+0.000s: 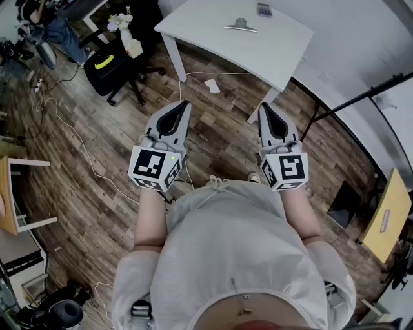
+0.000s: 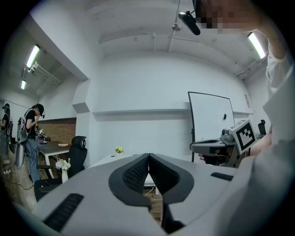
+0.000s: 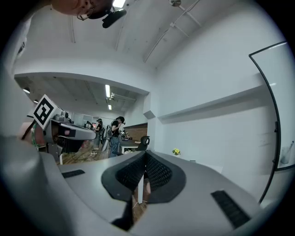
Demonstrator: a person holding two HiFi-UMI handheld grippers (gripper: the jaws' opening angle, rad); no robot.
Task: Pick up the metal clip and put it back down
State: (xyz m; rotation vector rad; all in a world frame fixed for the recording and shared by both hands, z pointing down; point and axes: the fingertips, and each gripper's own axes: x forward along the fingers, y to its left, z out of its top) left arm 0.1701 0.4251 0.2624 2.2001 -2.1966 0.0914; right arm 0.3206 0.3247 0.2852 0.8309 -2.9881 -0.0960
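1. Room: dark wood-plank floor [image 1: 97, 129], white walls, strip lights [image 2: 32, 55] on the ceiling. A white cable [image 1: 76, 138] snakes across the planks.
2. White desk [image 1: 213, 42] stands ahead of the person, with one corner nearest them. Top is mostly bare.
3. Metal clip [image 1: 240, 26] lies flat on the desk, toward the far side, with nothing touching it. A small dark flat item [image 1: 264, 9] sits beyond it near the far edge.
4. Left tongs [image 1: 184, 104]: jaws closed tip to tip with nothing between them. They are held over the floor short of the desk, well apart from the clip.
5. Right tongs [image 1: 264, 107]: same, jaws fully together and empty. They are beside the left pair, near the desk leg.
6. Black office chair [image 1: 132, 71] stands left of the desk, something yellow on its seat. Flowers in a vase [image 1: 120, 22] sit just behind it. A paper scrap [image 1: 211, 85] lies on the floor by the desk.
7. Whiteboard [image 2: 209, 117] stands against the white wall. A person [image 2: 33, 133] stands at a far table on the left.
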